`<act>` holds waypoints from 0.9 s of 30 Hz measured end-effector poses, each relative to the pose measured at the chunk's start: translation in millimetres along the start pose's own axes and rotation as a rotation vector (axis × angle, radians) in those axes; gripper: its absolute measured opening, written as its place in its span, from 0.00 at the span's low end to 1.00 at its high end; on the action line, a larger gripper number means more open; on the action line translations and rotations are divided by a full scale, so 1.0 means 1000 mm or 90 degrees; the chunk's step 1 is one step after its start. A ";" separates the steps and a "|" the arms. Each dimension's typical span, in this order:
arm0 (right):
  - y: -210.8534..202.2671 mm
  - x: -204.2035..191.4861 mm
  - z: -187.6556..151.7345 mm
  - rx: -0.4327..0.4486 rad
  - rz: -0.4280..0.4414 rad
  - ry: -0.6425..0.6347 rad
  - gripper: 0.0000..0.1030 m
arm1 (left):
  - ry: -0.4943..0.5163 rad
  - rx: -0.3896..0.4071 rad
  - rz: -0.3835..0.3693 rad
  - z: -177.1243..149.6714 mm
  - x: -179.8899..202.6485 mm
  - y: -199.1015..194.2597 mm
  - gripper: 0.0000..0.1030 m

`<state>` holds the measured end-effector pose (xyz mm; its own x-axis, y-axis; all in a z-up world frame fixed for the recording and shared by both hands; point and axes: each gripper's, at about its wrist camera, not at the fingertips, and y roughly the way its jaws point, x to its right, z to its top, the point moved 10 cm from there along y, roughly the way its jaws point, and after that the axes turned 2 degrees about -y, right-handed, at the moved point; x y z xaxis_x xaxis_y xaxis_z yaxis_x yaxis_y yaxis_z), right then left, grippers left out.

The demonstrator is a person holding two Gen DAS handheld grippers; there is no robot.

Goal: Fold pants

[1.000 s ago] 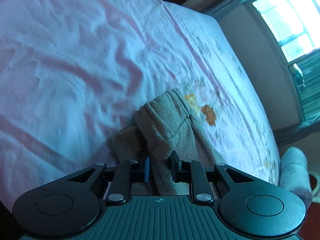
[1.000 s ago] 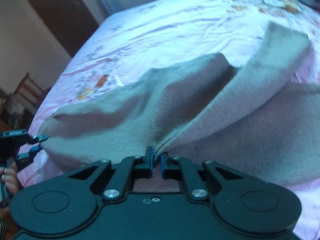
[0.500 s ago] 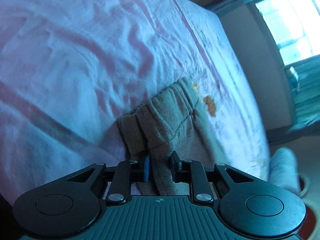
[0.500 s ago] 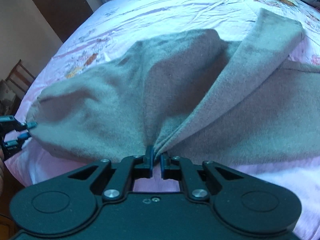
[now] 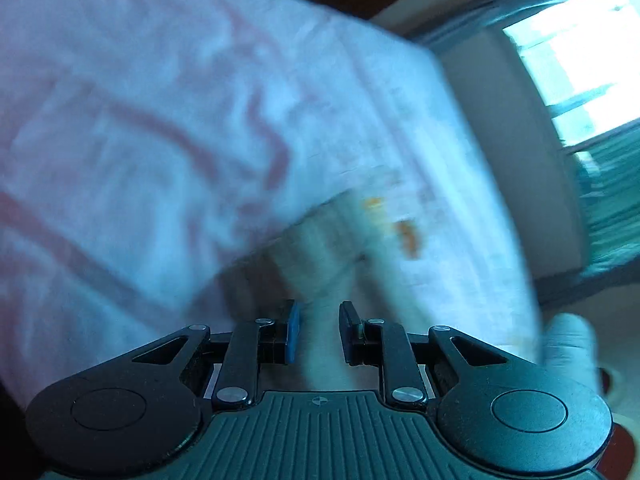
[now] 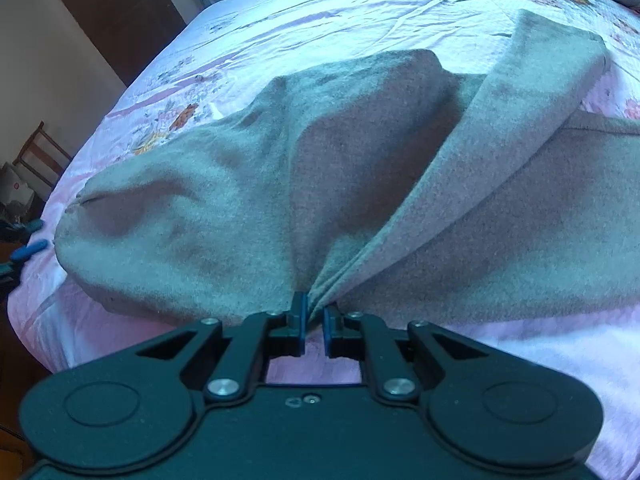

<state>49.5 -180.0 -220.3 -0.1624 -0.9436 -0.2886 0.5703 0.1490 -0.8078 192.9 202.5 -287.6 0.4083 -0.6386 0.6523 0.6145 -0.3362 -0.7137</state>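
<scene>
Grey fleece pants (image 6: 248, 184) lie spread across a pink flowered bedsheet (image 6: 360, 12), with one leg (image 6: 520, 92) draped slantwise over the rest. My right gripper (image 6: 314, 320) is shut on a bunched fold at the near edge of the pants. In the blurred left wrist view, the pants (image 5: 320, 248) run in between the fingers of my left gripper (image 5: 320, 326), which is shut on that end. The right wrist view shows the left gripper (image 6: 34, 240) at the far left, at the pants' end by the bed's edge.
The sheet (image 5: 140, 120) stretches wide and wrinkled beyond the pants. A dark door (image 6: 112, 12) and a wooden chair (image 6: 40, 152) stand off the bed's left side. A bright window (image 5: 580, 60) and a pale bundle (image 5: 568, 344) sit to the right.
The pants have sunk and spread lower onto the sheet as my right gripper came down with its fold. The left wrist view has gone blurry; its grip looks the same.
</scene>
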 end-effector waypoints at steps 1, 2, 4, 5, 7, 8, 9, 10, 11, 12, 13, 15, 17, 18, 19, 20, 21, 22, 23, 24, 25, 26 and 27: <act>-0.001 0.000 0.000 0.002 0.002 -0.001 0.01 | -0.012 -0.012 0.015 -0.004 -0.009 0.004 0.21; -0.001 0.001 0.001 0.003 0.004 0.001 0.00 | -0.032 -0.020 0.008 -0.007 -0.015 0.006 0.26; -0.002 0.003 0.001 0.000 0.012 0.007 0.05 | -0.035 -0.004 0.011 -0.007 -0.016 -0.003 0.32; -0.002 0.004 0.002 -0.003 0.018 0.010 0.07 | -0.011 0.006 0.009 -0.007 -0.008 -0.009 0.32; -0.005 0.009 0.006 -0.004 0.030 0.033 0.18 | 0.047 0.017 0.009 -0.011 0.014 -0.019 0.32; -0.009 0.013 0.009 0.001 0.031 0.045 0.21 | 0.068 0.014 -0.009 -0.016 0.030 -0.023 0.32; -0.012 0.017 0.012 0.009 0.030 0.050 0.27 | 0.086 0.006 -0.028 -0.022 0.045 -0.024 0.32; -0.017 0.023 0.016 0.019 0.025 0.054 0.33 | 0.109 -0.008 -0.043 -0.034 0.063 -0.023 0.32; -0.021 0.030 0.020 0.031 0.018 0.061 0.36 | 0.129 -0.024 -0.058 -0.047 0.079 -0.020 0.32; -0.026 0.038 0.025 0.041 0.012 0.069 0.37 | 0.144 -0.044 -0.075 -0.063 0.094 -0.016 0.32; -0.030 0.045 0.029 0.047 0.004 0.076 0.37 | 0.154 -0.070 -0.090 -0.080 0.104 -0.014 0.32; -0.036 0.060 0.037 0.056 -0.013 0.089 0.37 | 0.169 -0.137 -0.117 -0.123 0.124 0.001 0.32; -0.041 0.073 0.045 0.065 -0.028 0.098 0.38 | 0.192 -0.191 -0.128 -0.169 0.139 0.016 0.32; -0.042 0.077 0.048 0.070 -0.031 0.099 0.38 | 0.204 -0.209 -0.132 -0.187 0.148 0.022 0.32; -0.044 0.081 0.052 0.073 -0.037 0.097 0.38 | 0.216 -0.227 -0.132 -0.205 0.154 0.026 0.32; -0.044 0.085 0.054 0.075 -0.043 0.095 0.38 | 0.229 -0.244 -0.133 -0.223 0.159 0.030 0.32; -0.044 0.088 0.058 0.075 -0.046 0.097 0.38 | 0.241 -0.259 -0.136 -0.240 0.163 0.031 0.32; -0.044 0.091 0.061 0.077 -0.049 0.100 0.38 | 0.262 -0.270 -0.134 -0.254 0.167 0.034 0.32; -0.044 0.096 0.064 0.078 -0.056 0.102 0.38 | 0.290 -0.273 -0.126 -0.265 0.171 0.037 0.32; -0.043 0.099 0.068 0.079 -0.062 0.104 0.38 | 0.316 -0.277 -0.111 -0.275 0.171 0.042 0.32; -0.043 0.101 0.071 0.081 -0.068 0.103 0.38 | 0.337 -0.281 -0.087 -0.285 0.167 0.046 0.32; -0.043 0.103 0.075 0.084 -0.075 0.101 0.38 | 0.354 -0.276 -0.070 -0.289 0.163 0.052 0.32; -0.043 0.105 0.079 0.086 -0.082 0.099 0.38 | 0.371 -0.267 -0.063 -0.291 0.162 0.055 0.32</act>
<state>72.1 -309.0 -175.4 -0.3575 -0.8935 -0.2720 0.6371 -0.0204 -0.7705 96.3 -120.4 -295.6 -0.1334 -0.8174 0.5604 0.2708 -0.5740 -0.7727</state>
